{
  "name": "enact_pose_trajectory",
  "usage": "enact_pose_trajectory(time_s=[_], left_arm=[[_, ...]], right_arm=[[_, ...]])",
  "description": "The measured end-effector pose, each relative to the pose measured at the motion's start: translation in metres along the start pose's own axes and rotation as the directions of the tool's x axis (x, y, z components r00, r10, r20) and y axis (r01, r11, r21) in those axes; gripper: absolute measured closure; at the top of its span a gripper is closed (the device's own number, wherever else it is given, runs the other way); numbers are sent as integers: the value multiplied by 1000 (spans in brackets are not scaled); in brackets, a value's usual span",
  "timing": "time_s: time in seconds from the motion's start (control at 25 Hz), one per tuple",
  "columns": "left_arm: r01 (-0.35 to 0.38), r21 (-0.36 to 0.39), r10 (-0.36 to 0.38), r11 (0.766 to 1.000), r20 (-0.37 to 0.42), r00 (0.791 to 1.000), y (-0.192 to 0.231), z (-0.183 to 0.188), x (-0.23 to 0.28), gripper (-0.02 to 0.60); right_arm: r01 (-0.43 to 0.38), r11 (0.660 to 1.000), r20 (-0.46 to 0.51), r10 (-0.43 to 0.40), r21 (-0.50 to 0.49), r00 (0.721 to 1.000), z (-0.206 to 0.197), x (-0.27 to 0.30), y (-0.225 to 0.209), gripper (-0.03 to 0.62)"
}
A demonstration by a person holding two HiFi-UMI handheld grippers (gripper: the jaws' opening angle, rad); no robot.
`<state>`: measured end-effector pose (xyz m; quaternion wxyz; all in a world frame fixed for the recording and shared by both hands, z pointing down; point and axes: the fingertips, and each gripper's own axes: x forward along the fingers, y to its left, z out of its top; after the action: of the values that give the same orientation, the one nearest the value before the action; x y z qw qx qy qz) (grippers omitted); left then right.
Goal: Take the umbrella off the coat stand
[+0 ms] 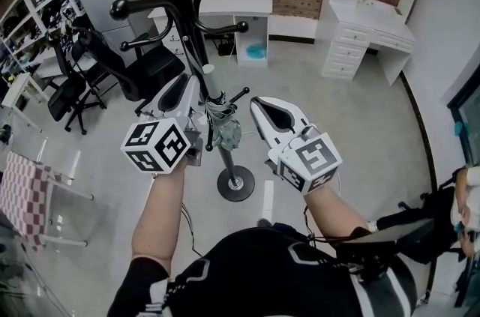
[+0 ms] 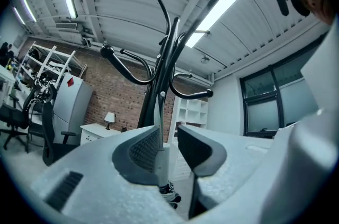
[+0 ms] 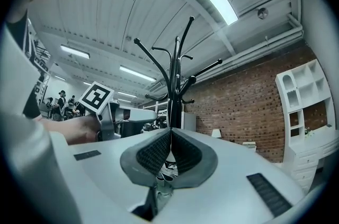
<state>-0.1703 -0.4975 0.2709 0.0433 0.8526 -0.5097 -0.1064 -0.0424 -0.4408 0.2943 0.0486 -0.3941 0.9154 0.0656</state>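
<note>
The black coat stand rises in front of me, its round base on the floor. A folded grey umbrella hangs upright beside the pole, pale handle on top. My left gripper is at the handle. In the left gripper view the jaws stand open round the umbrella's pale shaft, which lies against the left pad with a gap to the right pad. My right gripper sits just right of the umbrella, apart from it. Its jaws are shut, tips together, with nothing seen clamped.
Black office chairs stand left of the stand. A white desk is behind it and a white drawer unit at the far right. A checked folding seat is at near left. Another person sits at the right edge.
</note>
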Motion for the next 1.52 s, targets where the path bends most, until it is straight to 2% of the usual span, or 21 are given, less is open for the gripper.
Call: enact_pose_trajectory(time_s=[0.04,0.08,0.24,0.68,0.84,1.28,1.52], left_arm=[[1,-7,-1,1000,0,1000,3,1,4,467],[0,-13,0,1000,-1,1000,6,2,8,465],[-26,-19,26,999,-12,1000,17,1,21,465],[-6,-16,5,1000,-46,999,29,-3,50,466],[-3,-11,2,1000,-48,999,29,-3,50,500],[64,35,-60,997,-121,991,25,-2,44,517],[86,46,-79,995,-130,988,26,-2,43,568]], right_arm=[[-6,1000,0,6,1,1000,-1,3,-3,586],[-11,1000,0,11,2,1000,-2,6,-6,586],[-28,1000,4,28,7,1000,-5,15,-16,586],[-46,999,4,45,29,999,-17,30,-32,586],[-49,998,2,49,38,999,-21,32,-35,586],[-68,996,13,67,58,998,-18,31,-43,586],[-88,994,8,87,67,996,-20,33,-39,586]])
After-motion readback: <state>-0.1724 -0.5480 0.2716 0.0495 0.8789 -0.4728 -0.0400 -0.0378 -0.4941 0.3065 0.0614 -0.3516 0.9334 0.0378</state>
